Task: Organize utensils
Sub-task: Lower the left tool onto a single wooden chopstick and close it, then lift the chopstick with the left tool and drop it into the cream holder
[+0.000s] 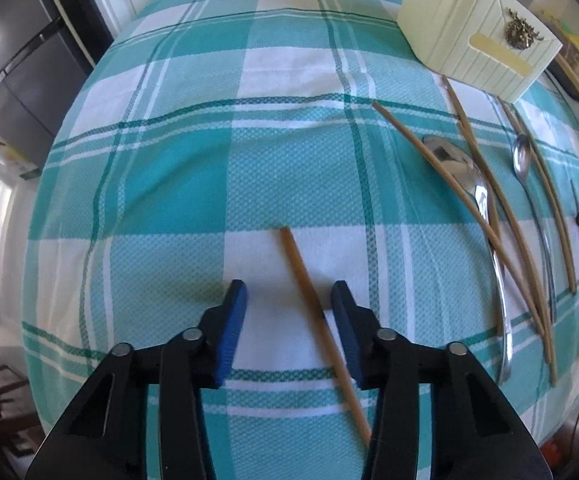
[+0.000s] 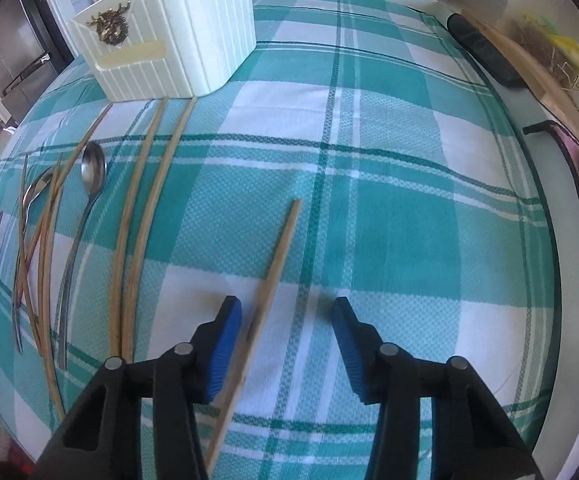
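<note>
- Your left gripper hangs steeply over the checked cloth of the table with a single chopstick between its blue pads. The stick lies close against the right-hand pad, with open cloth showing on its other side. The jaws stand partly apart, not clamped on it.
- That chopstick's long axis runs from under the gripper body out toward the far edge of the table, leaning slightly left, so it crosses the jaw gap almost lengthwise.
- Your right gripper mirrors this. A second chopstick lies beside its left pad, with a wide gap to the other pad, so the jaws are released rather than gripping.
- This stick points toward the far edge, leaning right.
- The cream holder stands at the far edge, between the two grippers. Loose chopsticks and spoons lie in a row before it.
- By this view, each hand has its own stick. The right gripper looks nearer the holder.
</note>
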`<act>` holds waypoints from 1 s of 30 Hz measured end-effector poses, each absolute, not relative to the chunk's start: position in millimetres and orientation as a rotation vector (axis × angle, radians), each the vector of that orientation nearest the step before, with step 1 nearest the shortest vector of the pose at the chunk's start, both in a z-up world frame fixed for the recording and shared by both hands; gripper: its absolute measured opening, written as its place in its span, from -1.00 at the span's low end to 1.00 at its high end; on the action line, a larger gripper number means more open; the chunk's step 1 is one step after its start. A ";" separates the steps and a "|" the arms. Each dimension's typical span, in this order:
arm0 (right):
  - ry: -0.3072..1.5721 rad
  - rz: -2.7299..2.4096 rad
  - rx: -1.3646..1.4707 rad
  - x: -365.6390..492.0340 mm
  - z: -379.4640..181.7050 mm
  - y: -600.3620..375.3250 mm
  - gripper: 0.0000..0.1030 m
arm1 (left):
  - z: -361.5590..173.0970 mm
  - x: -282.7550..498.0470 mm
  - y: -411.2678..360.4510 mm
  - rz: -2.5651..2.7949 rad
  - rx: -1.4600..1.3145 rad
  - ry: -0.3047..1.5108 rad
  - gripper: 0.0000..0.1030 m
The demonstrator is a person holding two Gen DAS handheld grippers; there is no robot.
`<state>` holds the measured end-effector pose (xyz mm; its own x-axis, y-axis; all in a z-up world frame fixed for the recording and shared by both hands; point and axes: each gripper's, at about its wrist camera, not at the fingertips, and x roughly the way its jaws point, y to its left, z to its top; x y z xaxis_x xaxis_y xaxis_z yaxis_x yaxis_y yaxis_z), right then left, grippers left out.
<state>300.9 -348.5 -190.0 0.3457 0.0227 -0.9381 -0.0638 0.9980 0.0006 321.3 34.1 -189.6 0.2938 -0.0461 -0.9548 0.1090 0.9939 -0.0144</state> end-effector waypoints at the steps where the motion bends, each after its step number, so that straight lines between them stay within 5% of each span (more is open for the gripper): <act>1: 1.219 0.054 -0.028 308.6 -189.8 -348.4 -0.30 | -189.1 325.5 31.8 -0.104 0.057 1.266 -0.62; 2: 1.215 0.047 -0.018 315.3 -189.2 -348.5 -0.47 | -189.0 328.3 30.4 -0.105 0.054 1.262 -0.83; 4: 1.213 0.042 0.013 329.5 -189.2 -350.9 -0.84 | -189.1 333.7 28.7 -0.106 0.039 1.247 -0.87; 5: 1.212 0.041 0.035 334.7 -190.0 -353.2 -0.88 | -188.8 336.4 28.7 -0.108 0.028 1.235 -0.90; 11: 1.110 0.088 0.152 335.4 -167.9 -362.9 -0.88 | -160.5 337.0 40.2 -0.138 -0.066 1.125 -0.93; 30: 0.604 0.209 0.023 247.2 19.7 -325.9 -0.88 | 5.2 275.2 61.6 -0.295 -0.175 0.721 -0.94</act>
<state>247.2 -325.9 19.7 0.8026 0.2019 -0.5613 -0.1885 0.9786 0.0825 275.2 61.6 5.2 0.7126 -0.3241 -0.6223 0.2046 0.9443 -0.2576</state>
